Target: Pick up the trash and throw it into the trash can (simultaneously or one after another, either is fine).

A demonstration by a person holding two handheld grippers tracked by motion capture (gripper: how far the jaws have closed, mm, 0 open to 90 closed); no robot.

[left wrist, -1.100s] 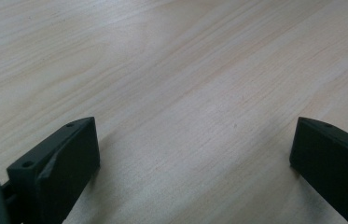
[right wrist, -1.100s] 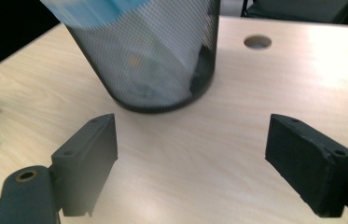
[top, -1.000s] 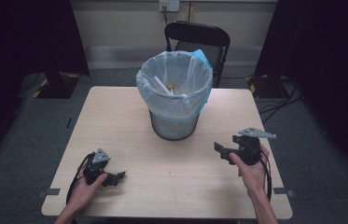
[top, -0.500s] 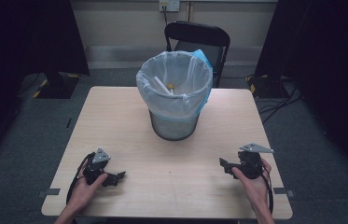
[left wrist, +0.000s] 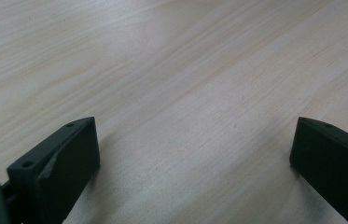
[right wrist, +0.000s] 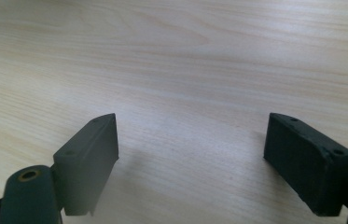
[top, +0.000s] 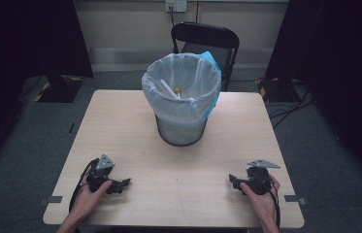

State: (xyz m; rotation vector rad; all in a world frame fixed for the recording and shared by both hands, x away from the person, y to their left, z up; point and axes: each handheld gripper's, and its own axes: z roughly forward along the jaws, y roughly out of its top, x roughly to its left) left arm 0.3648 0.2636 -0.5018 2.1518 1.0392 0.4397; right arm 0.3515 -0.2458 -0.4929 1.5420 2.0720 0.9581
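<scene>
Low in the lower left of the high view, the left gripper (top: pixel 120 185) rests on the pale wooden table (top: pixel 120 126). Its own view shows the jaws spread wide with bare wood between them. At the lower right, the right gripper (top: pixel 235 182) sits likewise, jaws wide apart and gripping nothing. The white-lined bin (top: pixel 181 99) stands upright at upper centre, well apart from both grippers.
</scene>
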